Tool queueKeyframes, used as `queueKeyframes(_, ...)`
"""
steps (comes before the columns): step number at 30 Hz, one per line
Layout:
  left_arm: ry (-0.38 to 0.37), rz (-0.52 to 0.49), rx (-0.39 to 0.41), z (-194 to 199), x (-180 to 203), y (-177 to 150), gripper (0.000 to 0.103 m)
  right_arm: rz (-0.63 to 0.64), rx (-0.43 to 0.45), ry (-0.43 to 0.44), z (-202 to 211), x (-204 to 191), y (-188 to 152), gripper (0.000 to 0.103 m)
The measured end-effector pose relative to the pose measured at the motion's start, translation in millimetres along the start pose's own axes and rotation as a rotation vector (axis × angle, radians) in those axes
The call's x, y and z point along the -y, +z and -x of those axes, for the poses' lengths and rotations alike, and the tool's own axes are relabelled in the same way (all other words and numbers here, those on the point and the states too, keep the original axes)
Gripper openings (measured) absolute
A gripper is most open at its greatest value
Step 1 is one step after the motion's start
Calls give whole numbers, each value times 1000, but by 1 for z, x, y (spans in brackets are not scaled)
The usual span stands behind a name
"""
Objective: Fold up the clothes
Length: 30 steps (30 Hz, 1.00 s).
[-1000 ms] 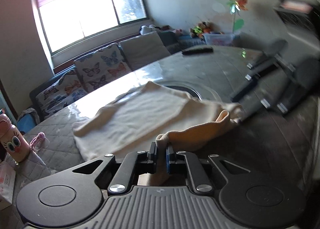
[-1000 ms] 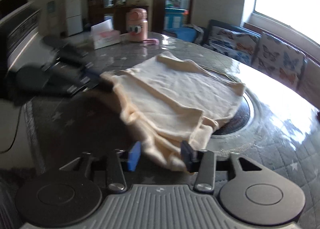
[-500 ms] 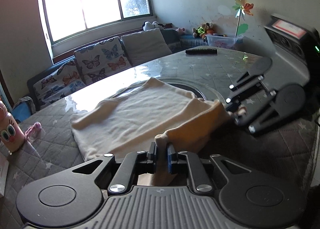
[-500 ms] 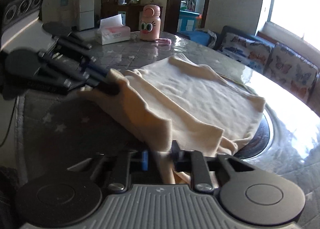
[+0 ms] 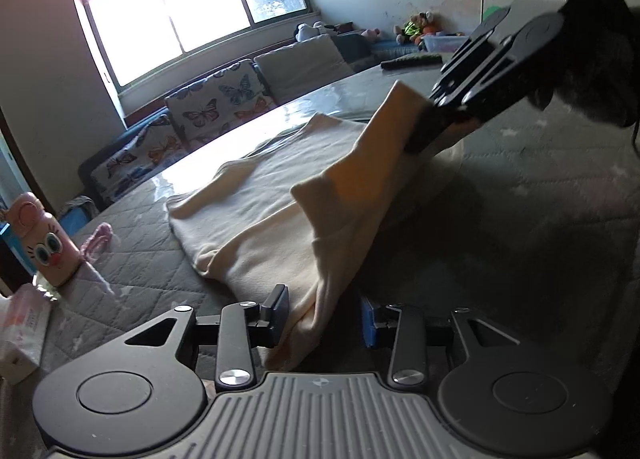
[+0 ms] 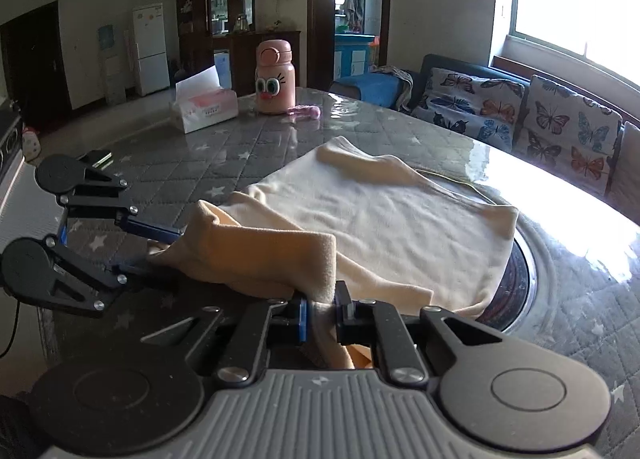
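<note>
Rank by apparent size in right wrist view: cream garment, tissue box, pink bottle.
1. cream garment, largest by far.
2. tissue box.
3. pink bottle.
Box and bottle look close in size, both far from the camera; that order is unsure.

The cloth lies on the bench; behind it stand the bottle and, to its left, the tissue box

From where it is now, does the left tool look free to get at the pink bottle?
Probably yes. The left tool is open, cloth lying loose between its jaws, and only bare table separates it from the pink bottle.
</note>
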<state>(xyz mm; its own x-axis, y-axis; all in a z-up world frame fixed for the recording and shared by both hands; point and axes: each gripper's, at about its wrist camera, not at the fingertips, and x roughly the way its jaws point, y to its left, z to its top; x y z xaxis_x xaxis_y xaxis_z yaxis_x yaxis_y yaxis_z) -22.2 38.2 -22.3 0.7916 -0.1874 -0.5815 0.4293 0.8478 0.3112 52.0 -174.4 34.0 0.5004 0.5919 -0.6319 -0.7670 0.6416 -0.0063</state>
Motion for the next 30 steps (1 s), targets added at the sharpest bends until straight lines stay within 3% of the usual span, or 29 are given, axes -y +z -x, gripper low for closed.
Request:
queueKeyframes(1, 8, -4, 1, -1, -1, 0, 33, -2, 2, -2, 0, 0, 0, 11)
queueKeyframes(2, 16, -7, 1, -2, -2, -1, 20, -5, 3, -4, -1, -1, 0, 11)
queueKeyframes(6, 21, 10, 26, 5, -10, 3, 9, -23, 26, -4, 5, -2, -2, 9)
queueKeyframes(14, 1, 38, 102, 49, -11, 14, 7, -26, 83, 21, 40, -10, -5, 9)
queueKeyframes(24, -76, 33, 115, 129, 12, 6, 7, 26, 89, 101, 114, -50, -19, 9)
queueKeyframes(30, -50, 71, 131, 126, 3, 13, 7, 43, 83, 112, 120, -58, -13, 9)
